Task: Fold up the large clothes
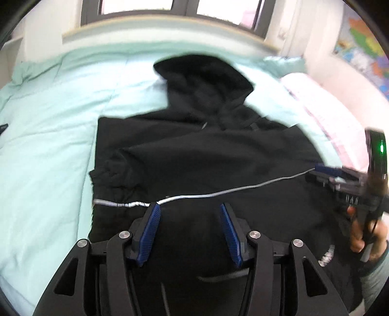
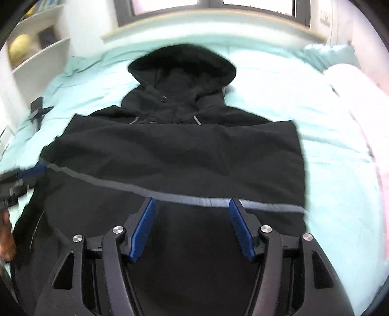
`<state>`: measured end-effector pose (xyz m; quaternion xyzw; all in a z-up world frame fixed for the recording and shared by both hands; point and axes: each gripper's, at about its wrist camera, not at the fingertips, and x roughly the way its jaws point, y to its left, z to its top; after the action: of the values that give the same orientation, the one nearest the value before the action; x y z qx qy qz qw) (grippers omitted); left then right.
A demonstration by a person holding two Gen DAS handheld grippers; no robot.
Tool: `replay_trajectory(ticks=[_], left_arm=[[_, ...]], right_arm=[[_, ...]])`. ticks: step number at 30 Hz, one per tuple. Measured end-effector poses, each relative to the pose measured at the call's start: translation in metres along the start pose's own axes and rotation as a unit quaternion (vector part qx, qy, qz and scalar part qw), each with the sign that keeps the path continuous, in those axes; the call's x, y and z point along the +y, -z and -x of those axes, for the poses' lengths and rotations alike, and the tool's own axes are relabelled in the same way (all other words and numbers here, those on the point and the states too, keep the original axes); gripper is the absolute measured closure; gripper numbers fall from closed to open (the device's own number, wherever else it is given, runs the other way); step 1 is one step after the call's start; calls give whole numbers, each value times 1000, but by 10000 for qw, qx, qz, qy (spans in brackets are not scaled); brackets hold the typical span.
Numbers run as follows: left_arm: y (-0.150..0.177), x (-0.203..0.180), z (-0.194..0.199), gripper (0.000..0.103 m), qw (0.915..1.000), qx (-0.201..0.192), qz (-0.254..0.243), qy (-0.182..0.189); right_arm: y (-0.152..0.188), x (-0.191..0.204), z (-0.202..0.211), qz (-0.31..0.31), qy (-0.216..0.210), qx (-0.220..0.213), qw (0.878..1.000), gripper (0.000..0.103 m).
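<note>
A large black hooded jacket [image 1: 206, 155] lies on a mint-green bedspread [image 1: 48, 136], hood toward the window, with a grey reflective stripe [image 1: 218, 193] across it. It also shows in the right wrist view [image 2: 175, 155] with its stripe [image 2: 116, 184]. My left gripper [image 1: 189, 206] is open and empty, just above the jacket's lower part at the stripe. My right gripper [image 2: 192, 201] is open and empty over the stripe. The right gripper also shows at the right edge of the left wrist view [image 1: 323, 170]. The left gripper shows at the left edge of the right wrist view [image 2: 36, 170].
A pink-white pillow or blanket [image 2: 364, 102] lies along the bed's right side. A small dark object [image 2: 37, 108] lies on the bedspread at the left. White shelves [image 2: 36, 48] stand at the far left, a window [image 1: 184, 7] behind the bed.
</note>
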<state>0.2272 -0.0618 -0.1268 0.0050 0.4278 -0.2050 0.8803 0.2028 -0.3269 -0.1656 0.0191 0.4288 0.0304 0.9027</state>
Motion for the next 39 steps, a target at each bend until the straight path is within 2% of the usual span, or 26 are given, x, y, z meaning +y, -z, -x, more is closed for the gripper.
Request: replay_trajectory(ticks=[3, 5, 7, 8, 10, 15, 19, 22, 26, 29, 32, 35, 39], left_arm=[[3, -2, 10, 50, 9999, -72, 99, -4], [7, 2, -8, 48, 9994, 179, 207, -217], [17, 13, -45, 48, 9958, 646, 333, -553], [23, 22, -56, 48, 9953, 727, 498, -394], [25, 31, -57, 48, 9959, 531, 702, -194], [29, 20, -56, 48, 9980, 240, 412, -412], [34, 23, -49, 48, 9984, 27, 504, -272], [30, 23, -51, 48, 9982, 148, 510, -289], [11, 18, -46, 48, 9958, 736, 419, -350], [-15, 17, -20, 48, 9934, 1012, 510, -198], [-49, 17, 21, 48, 9949, 879, 438, -232], [-87, 18, 52, 48, 9970, 607, 385, -273], [-140, 20, 66, 48, 9982, 263, 447, -292]], right_arm=[[19, -10, 21, 97, 380, 29, 9992, 39], [26, -21, 10, 84, 698, 256, 9972, 39], [39, -35, -11, 95, 642, 627, 9959, 39], [49, -41, -17, 65, 421, 552, 9976, 39], [54, -45, -16, -36, 318, 369, 9988, 39], [73, -37, -3, 195, 575, -50, 9981, 37], [83, -45, 5, -40, 366, -196, 9991, 37], [70, -49, -6, -90, 396, -6, 9992, 37], [42, -41, -15, -1, 493, 766, 9958, 37], [16, -50, 0, -311, 314, 1405, 9891, 37], [-14, -61, 31, -622, 128, 1314, 9893, 37], [-59, -71, 64, -800, 159, 928, 9923, 37], [-123, -75, 85, -844, 62, 488, 9952, 37]])
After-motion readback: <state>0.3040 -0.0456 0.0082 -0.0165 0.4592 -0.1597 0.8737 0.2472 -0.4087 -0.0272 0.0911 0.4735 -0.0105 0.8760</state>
